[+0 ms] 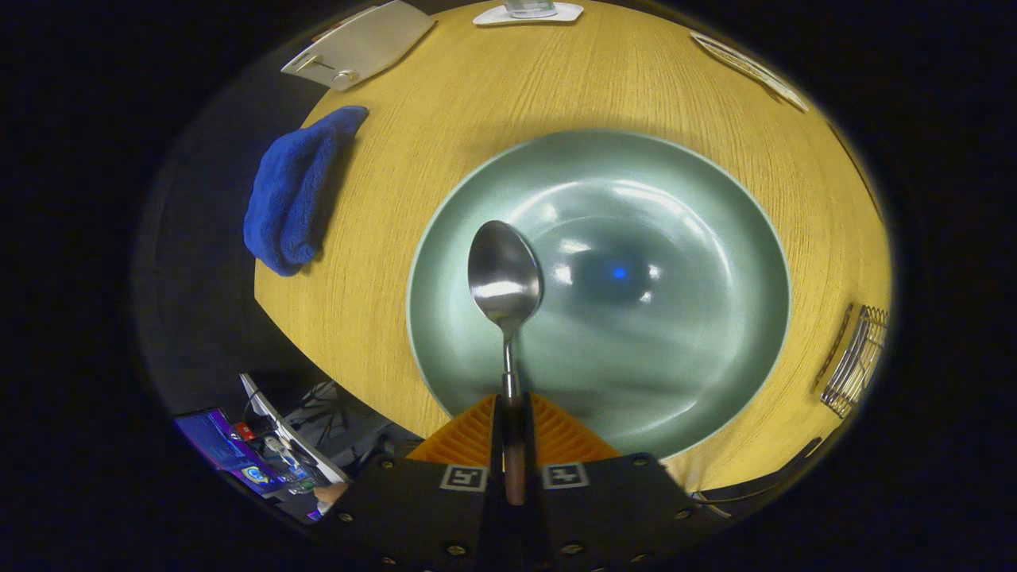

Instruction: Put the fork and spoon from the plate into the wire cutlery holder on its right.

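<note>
My gripper is shut on the handle of a metal spoon. The spoon points straight ahead from between the fingers, its bowl raised over the left part of a round grey-green plate. The plate lies on the wooden table and nothing else is in it. The wire cutlery holder stands on the table to the right of the plate, seen partly at the rim of the view. Both fingers press against the handle, whose rear end runs back between them.
A folded blue towel lies on the table to the left of the plate. A flat grey device and a white tray sit at the far side. The table's left edge drops to a dark floor with cables.
</note>
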The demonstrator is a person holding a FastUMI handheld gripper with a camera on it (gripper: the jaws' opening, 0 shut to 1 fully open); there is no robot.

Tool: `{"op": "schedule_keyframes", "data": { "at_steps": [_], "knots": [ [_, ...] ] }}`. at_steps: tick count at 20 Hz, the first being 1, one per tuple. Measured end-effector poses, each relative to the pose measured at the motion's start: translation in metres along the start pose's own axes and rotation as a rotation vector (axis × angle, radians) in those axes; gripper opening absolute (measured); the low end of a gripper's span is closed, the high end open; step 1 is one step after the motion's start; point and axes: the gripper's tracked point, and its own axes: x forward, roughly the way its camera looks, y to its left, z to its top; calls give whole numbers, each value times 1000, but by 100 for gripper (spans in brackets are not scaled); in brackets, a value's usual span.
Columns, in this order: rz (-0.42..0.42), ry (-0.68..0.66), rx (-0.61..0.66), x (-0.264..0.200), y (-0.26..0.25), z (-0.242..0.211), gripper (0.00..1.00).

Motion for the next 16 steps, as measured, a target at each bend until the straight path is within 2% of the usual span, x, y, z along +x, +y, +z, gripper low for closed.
{"op": "schedule_keyframes", "data": {
  "at_steps": [1, 2, 3, 4, 16],
  "knots": [
    [5, 8, 2, 2, 1, -3, 15],
    [6, 9, -2, -1, 1, 2, 16],
    [-16, -15, 15, -1, 1, -11, 16],
    [-1, -6, 11, 6, 3, -3, 1],
    [75, -53, 115, -12, 5, 3, 1]
  ]
}}
